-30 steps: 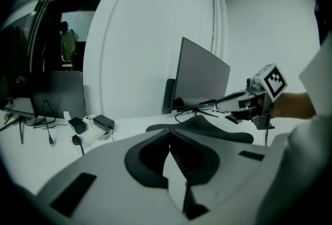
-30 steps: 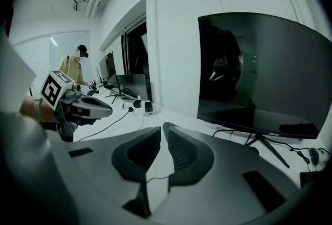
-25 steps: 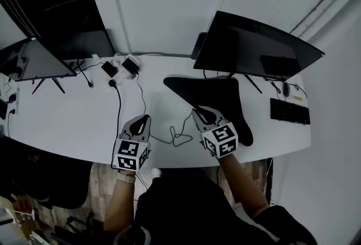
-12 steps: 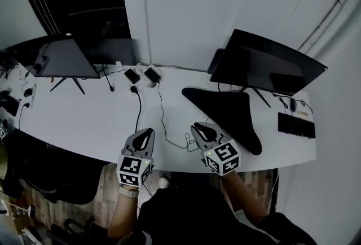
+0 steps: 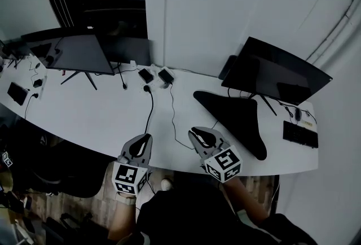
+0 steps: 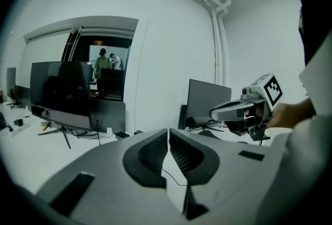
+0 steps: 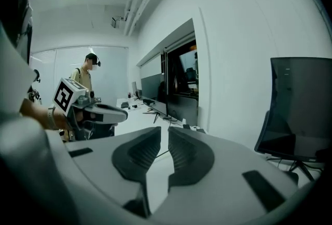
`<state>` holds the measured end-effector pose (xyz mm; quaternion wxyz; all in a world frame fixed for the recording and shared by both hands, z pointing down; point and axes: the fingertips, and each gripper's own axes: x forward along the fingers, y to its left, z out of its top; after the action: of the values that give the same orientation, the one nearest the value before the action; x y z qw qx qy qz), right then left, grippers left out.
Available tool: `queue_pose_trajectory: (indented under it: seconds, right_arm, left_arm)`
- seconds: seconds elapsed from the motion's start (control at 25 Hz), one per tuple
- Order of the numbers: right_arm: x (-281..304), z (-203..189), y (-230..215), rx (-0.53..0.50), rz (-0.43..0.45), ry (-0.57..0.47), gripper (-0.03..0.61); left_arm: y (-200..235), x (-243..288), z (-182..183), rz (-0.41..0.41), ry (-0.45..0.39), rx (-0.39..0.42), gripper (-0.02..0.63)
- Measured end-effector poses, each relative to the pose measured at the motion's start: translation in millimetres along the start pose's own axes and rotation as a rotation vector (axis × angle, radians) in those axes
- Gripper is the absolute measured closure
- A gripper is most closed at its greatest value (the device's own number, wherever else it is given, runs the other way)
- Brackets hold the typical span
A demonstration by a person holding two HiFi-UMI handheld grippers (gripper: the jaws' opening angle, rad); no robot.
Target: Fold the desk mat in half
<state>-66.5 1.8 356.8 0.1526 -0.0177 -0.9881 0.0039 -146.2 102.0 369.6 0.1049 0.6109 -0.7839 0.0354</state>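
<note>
Since turning wholly on one bearing, entered first: desk mat [image 5: 234,117], ahead and to the right of right gripper [image 5: 197,135], near it but apart. Dark, wedge-shaped. Broad end farther out, beneath the monitor [image 5: 276,77]. Narrow tail drawn back to the right of the marker cube, close to the near edge of the desk [image 5: 84,117]. Long axis slanted, from ahead of the right gripper back toward its right flank. Whether single or already doubled, not to be told from above.

Nearer tool: right gripper, by a clear margin. Left gripper [image 5: 144,141] well apart from the mat, on the far side of the right one, with a loose cable [image 5: 174,117] between.

Right gripper: jaws drawn together to a thin slit, nothing between. Carried level over the near desk edge, tips aimed forward and slightly left, away from the mat.

Left gripper: jaws likewise closed, empty. Level, tips forward, alongside the right one.

Judged requirement: turn right, part the jaws, descend to a mat edge, likely the near tail or the long edge facing the tool. Fold not yet begun, by the look of it.
</note>
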Motion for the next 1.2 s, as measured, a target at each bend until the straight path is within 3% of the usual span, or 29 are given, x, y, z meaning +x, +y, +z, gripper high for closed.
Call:
queue_pose_trajectory:
  seconds: [0.52,1.2]
  right_arm:
    - [13,13,50,-0.06,0.096,-0.044,0.526]
    - [22,-4,60,-0.014,0.095,-0.018,0.526]
  left_arm:
    - [20,-38,4,0.078,-0.04,-0.008,0.606]
    - [20,-32,-8,0.063,-0.031,-0.017,0.606]
